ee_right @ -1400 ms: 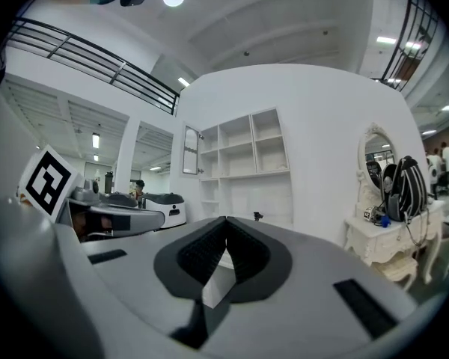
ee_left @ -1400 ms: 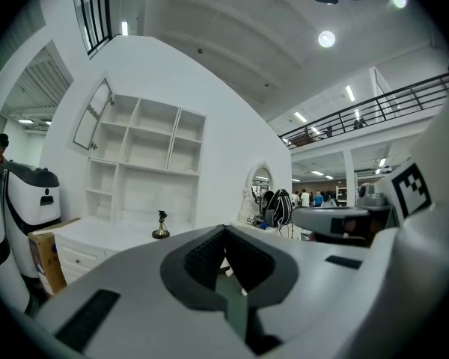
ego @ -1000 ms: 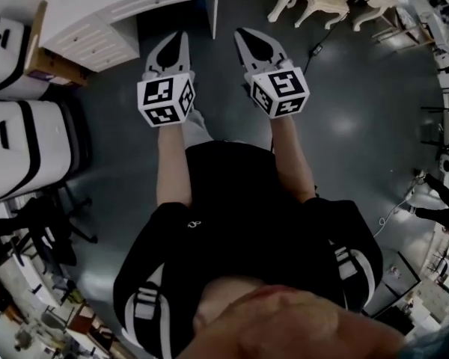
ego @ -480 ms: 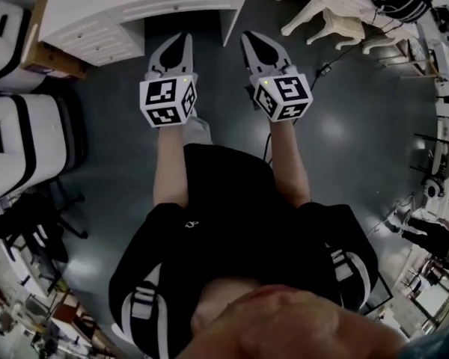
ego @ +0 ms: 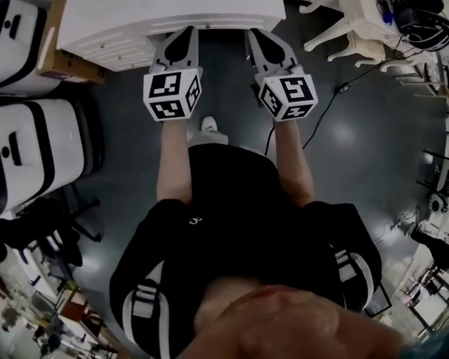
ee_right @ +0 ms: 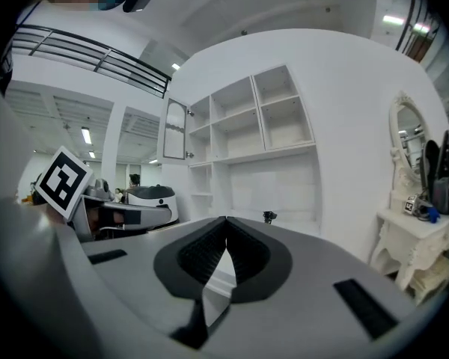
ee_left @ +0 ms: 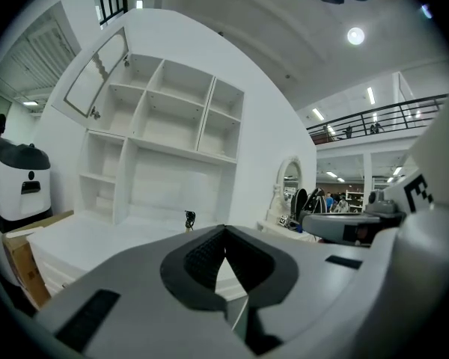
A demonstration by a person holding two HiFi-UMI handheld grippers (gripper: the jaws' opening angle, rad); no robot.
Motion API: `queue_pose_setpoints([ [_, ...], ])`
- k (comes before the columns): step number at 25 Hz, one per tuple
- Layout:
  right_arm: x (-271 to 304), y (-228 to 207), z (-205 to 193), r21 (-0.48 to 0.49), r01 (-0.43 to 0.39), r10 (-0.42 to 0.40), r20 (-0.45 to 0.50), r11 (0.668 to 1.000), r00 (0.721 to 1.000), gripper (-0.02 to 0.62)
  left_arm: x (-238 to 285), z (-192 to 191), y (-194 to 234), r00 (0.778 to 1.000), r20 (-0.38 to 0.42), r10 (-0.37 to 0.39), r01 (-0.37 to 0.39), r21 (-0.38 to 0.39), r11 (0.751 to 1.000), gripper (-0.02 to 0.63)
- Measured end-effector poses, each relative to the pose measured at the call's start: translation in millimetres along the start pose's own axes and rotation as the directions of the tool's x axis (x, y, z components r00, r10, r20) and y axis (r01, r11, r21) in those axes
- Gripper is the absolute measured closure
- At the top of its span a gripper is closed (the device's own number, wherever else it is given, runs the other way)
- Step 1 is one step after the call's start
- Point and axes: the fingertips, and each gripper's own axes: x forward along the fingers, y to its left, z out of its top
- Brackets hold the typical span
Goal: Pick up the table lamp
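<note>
approach step, by judgement: the white desk (ego: pixel 172 10) lies just ahead, left gripper (ego: pixel 185 36) and right gripper (ego: pixel 258 37) are both fully closed and empty, and the table lamp (ee_right: pixel 269 217), apparently the small dark item on the desk top, still calls for closing in and opening the jaws.

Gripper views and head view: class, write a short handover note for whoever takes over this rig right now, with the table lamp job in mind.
Left gripper: jaws shut, empty.
Right gripper: jaws shut, empty.
Both point at the white desk, with their tips near its front edge.
A small dark object stands on the desk, in front of the shelf unit. It is probably the lamp, but too small to be sure.
Done: nothing picked up yet.
Left: reach it, open the jaws, grip, lift.
</note>
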Motion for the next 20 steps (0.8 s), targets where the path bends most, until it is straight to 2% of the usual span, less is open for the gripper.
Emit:
queue_pose_setpoints([
  [6, 27.0, -5.3, 6.3, -0.044, 0.049, -0.050, -0.018, 0.998, 0.999, 0.577, 19.9, 6.0, 32.5, 1.000, 0.026, -0.016, 0.017, -0.045, 0.999, 0.597],
  [11, 47.9, 3.6, 15.9, -0.002, 0.041, -0.041, -0.005, 0.999, 0.999, 0.577, 18.3, 20.5, 41.9, 0.998, 0.051, -0.025, 0.028, -0.062, 0.998, 0.597],
  [16, 77.5, 26.6, 14.4, -0.003, -0.008, 0.008, -0.014, 1.000, 1.000, 0.577, 14.5, 22.3, 75.5, 0.998, 0.056, 0.017, -0.013, -0.080, 0.997, 0.597],
  [20, 89.9, 31.6, 10.9, -0.082, -0.002, -0.002, -0.042, 0.997, 0.999, 0.577, 17.5, 19.0, 96.1, 0.998, 0.048, 0.046, -0.042, -0.086, 0.995, 0.595],
])
